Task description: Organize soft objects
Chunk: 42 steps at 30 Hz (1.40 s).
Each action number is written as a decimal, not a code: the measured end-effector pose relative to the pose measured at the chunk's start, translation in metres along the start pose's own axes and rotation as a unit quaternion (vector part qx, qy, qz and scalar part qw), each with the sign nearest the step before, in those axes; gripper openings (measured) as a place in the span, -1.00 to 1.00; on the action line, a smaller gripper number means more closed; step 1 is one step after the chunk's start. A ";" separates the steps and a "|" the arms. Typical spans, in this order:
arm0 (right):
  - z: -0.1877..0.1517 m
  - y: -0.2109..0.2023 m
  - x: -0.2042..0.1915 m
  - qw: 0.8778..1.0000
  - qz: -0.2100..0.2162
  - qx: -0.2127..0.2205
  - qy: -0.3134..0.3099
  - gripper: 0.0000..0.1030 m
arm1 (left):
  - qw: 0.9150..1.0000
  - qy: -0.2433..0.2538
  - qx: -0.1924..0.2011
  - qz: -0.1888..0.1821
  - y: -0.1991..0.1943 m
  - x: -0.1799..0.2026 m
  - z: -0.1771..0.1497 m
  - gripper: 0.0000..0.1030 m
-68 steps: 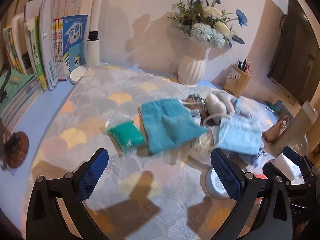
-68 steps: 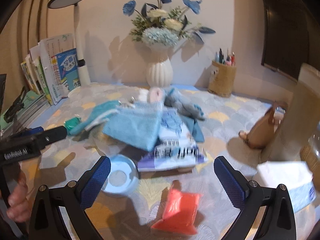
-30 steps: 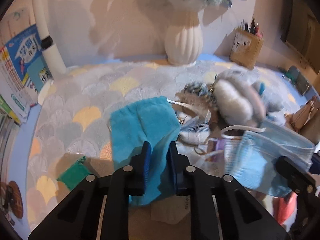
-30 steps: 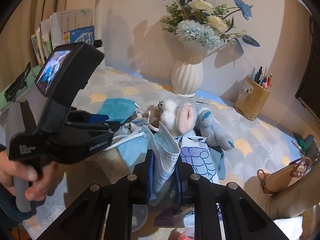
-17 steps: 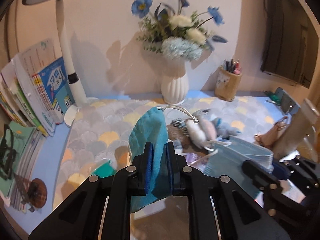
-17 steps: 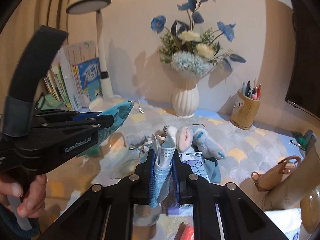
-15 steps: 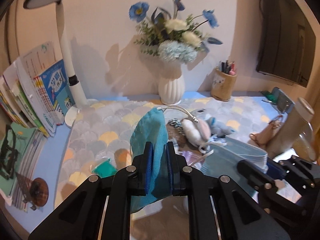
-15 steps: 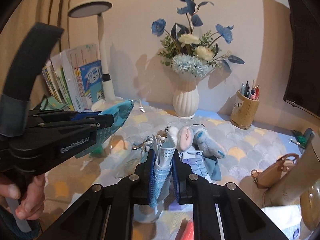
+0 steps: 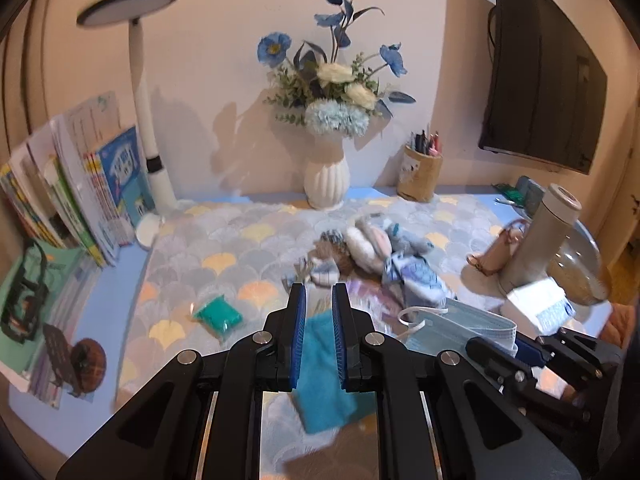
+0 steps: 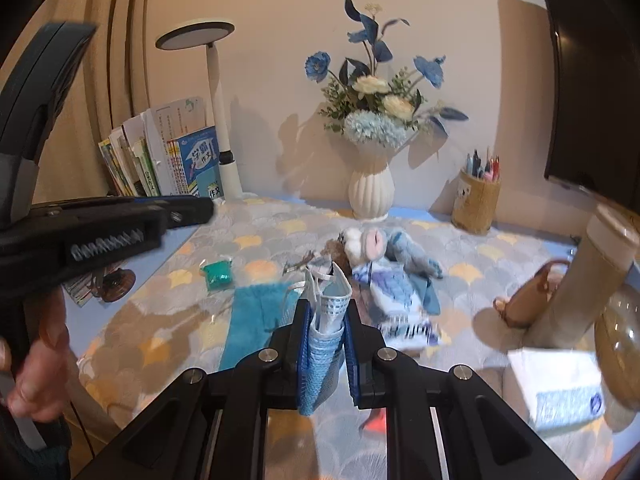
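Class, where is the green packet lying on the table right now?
The green packet lies on the patterned cloth, left of the teal pouch in both views, between the books and the toy pile.

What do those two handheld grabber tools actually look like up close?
Both the left gripper and right gripper are black plastic, each with two flat fingers lined with ribbed blue pads and silver screws. White lettering runs along the left gripper's side. A dark sleeve shows at the hand.

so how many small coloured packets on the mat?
2. A green packet on the mat's left side, apart from the pile; a red packet near the front, mostly hidden. The pile may hide more.
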State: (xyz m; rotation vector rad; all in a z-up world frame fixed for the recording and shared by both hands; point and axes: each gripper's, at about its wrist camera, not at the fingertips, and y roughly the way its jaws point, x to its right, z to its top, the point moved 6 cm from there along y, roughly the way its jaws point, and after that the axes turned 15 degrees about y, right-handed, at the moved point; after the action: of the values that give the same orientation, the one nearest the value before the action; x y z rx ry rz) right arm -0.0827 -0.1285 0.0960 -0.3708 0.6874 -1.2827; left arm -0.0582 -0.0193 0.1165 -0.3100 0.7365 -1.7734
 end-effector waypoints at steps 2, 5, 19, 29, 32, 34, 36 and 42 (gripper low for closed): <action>-0.011 0.002 0.003 1.000 0.000 -0.014 0.009 -0.71 | 0.999 0.013 -0.006 -0.046 0.004 0.000 -0.020 -0.76; -0.033 0.008 0.009 0.999 0.002 -0.043 0.021 -0.71 | 0.996 -0.001 -0.041 -0.075 0.025 -0.001 -0.055 -0.24; -0.078 0.023 0.095 0.985 -0.056 -0.095 0.134 -0.71 | 0.981 -0.078 -0.138 -0.114 0.118 0.036 -0.092 0.40; -0.102 0.037 0.104 0.963 0.022 -0.180 0.198 -0.47 | 0.985 -0.039 -0.137 -0.096 0.131 0.050 -0.086 0.63; -0.097 0.031 0.108 0.965 0.025 -0.169 0.197 0.63 | 0.987 -0.021 -0.124 -0.099 0.127 0.053 -0.086 0.20; -0.093 0.028 0.106 0.968 0.034 -0.161 0.191 0.72 | 0.986 -0.017 -0.116 -0.116 0.124 0.056 -0.084 -0.51; -0.092 0.032 0.102 0.970 0.030 -0.160 0.182 0.72 | 0.988 -0.007 -0.111 -0.105 0.118 0.057 -0.083 -0.73; -0.102 0.044 0.084 0.983 -0.053 -0.148 0.099 -0.43 | 0.993 0.011 -0.095 -0.070 0.094 0.056 -0.071 -0.81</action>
State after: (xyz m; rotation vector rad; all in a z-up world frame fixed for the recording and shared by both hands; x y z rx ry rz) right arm -0.1057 -0.1854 -0.0293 -0.5324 1.0446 -1.3316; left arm -0.0438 -0.0641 -0.0049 -0.4804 0.9217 -1.8441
